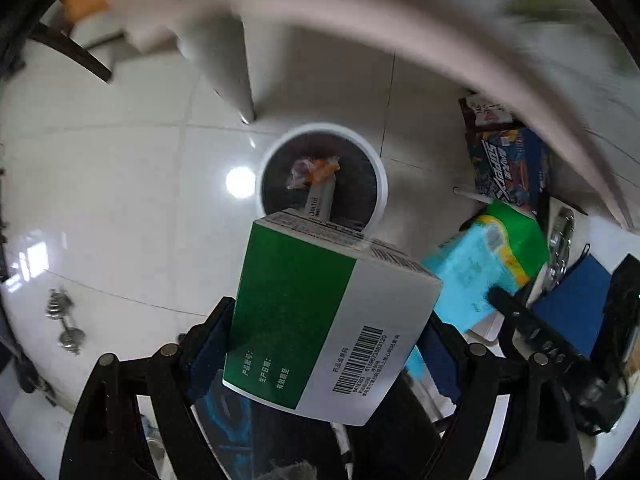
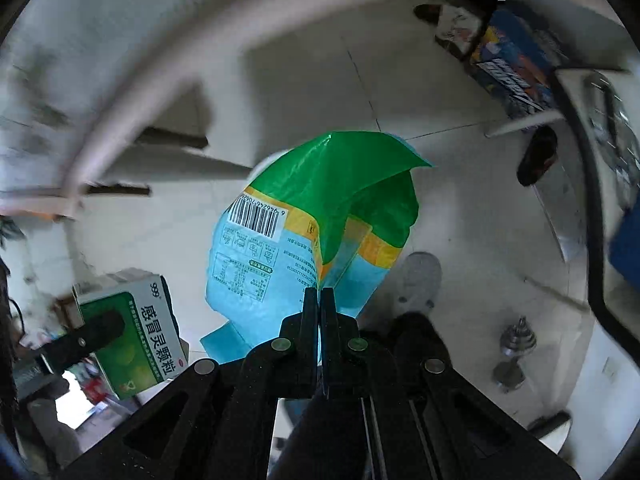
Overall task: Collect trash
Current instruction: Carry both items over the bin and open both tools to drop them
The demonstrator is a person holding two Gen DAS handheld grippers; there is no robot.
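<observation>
My left gripper (image 1: 326, 320) is shut on a green and white medicine box (image 1: 320, 320), held in the air above a round white trash bin (image 1: 382, 184) on the tiled floor. The bin holds a crumpled orange wrapper (image 1: 316, 170) and a small carton. My right gripper (image 2: 319, 300) is shut on a green, yellow and light blue plastic snack bag (image 2: 316, 220), held up beside the box. The same box shows at the left of the right wrist view (image 2: 136, 340), and the bag at the right of the left wrist view (image 1: 484, 264).
A curved pale table edge (image 1: 400, 28) arcs overhead with a table leg (image 1: 228, 68). A blue printed carton (image 1: 508, 168) stands on the floor at right. Small dumbbells (image 1: 64, 320) lie on the floor, also in the right wrist view (image 2: 516, 348). A dark slipper (image 2: 538, 156) lies nearby.
</observation>
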